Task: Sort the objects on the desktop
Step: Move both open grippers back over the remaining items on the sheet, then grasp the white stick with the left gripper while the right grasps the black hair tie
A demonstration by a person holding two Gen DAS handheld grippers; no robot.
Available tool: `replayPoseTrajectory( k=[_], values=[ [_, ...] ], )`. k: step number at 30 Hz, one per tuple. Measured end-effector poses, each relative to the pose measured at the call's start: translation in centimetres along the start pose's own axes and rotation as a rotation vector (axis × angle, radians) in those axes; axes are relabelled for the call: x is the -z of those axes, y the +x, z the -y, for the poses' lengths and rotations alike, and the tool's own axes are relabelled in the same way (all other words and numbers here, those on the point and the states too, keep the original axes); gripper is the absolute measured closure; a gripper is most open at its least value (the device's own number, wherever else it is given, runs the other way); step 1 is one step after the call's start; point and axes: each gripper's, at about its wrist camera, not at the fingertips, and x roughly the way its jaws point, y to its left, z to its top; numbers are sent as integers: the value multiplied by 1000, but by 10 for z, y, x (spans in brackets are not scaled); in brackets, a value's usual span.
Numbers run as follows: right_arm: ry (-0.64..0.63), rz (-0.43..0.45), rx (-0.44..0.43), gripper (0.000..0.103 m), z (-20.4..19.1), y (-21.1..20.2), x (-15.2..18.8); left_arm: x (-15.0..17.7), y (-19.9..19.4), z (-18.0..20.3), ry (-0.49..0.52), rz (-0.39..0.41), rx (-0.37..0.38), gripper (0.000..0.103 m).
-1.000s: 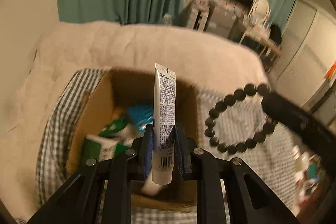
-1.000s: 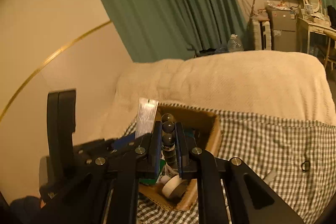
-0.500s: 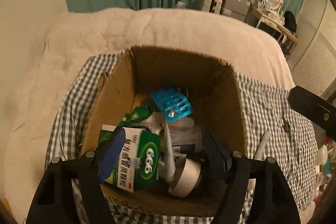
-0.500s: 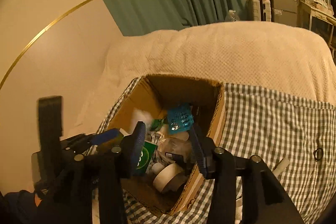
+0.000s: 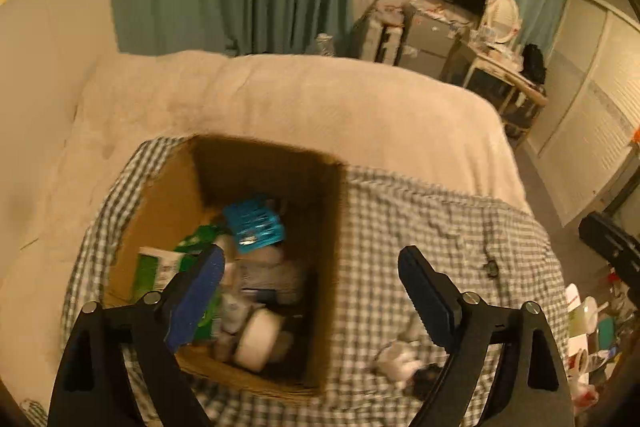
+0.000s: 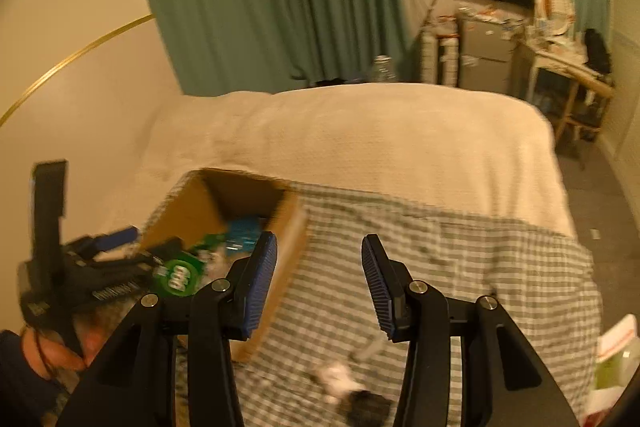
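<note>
My left gripper is opening wide, nothing between its jaws, over the open brown cardboard box on the green-checked cloth covering the bed. My right gripper stands part open and empty, right of the box. Inside lie a blue blister pack, a green carton and a white tape roll.
</note>
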Motion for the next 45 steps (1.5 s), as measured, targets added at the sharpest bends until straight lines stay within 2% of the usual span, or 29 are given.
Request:
replayPoseTrajectory(
  k=[3,6,7,8,9,13,15,18,23,26,30,34,36,37,39,40,42,43,45],
  values=[
    [14,-2,49,59,34,-21,6,3,3,39,47,4,9,10],
    [32,-14,114,59,73,-36,18,13,18,77,87,-26,37,10],
    [40,-19,127,55,83,-38,22,16,23,84,99,-36,46,9],
    [56,-25,146,47,96,-40,27,22,33,96,118,-59,52,8],
    [74,-32,161,45,108,-42,33,28,42,104,127,-74,50,7],
    [151,-78,189,44,161,-39,54,54,86,135,180,-163,81,7],
    [157,-87,196,44,178,-34,63,69,105,148,223,-168,83,7],
    [146,-107,214,44,200,-14,77,89,136,160,284,-198,95,7],
    [133,-183,197,44,220,49,99,119,187,171,361,-271,87,7],
    [120,-218,180,44,228,90,108,127,211,172,364,-305,96,7],
    [135,-273,159,44,238,136,121,132,232,177,362,-303,93,7],
    [148,-293,161,44,248,161,129,135,248,179,341,-311,111,7],
    [160,-298,167,44,254,171,131,135,249,178,337,-290,118,9],
    [172,-304,171,46,258,177,133,133,248,178,338,-281,124,12],
    [191,-315,170,64,264,185,133,132,248,178,337,-278,119,40],
    [197,-328,166,71,268,190,134,131,248,178,340,-286,115,47],
    [194,-338,165,73,269,196,135,130,247,179,356,-301,150,83],
    [189,-337,164,78,268,201,137,130,246,180,372,-304,152,88],
    [179,-343,165,86,267,204,137,130,243,181,391,-302,148,91]
  ],
)
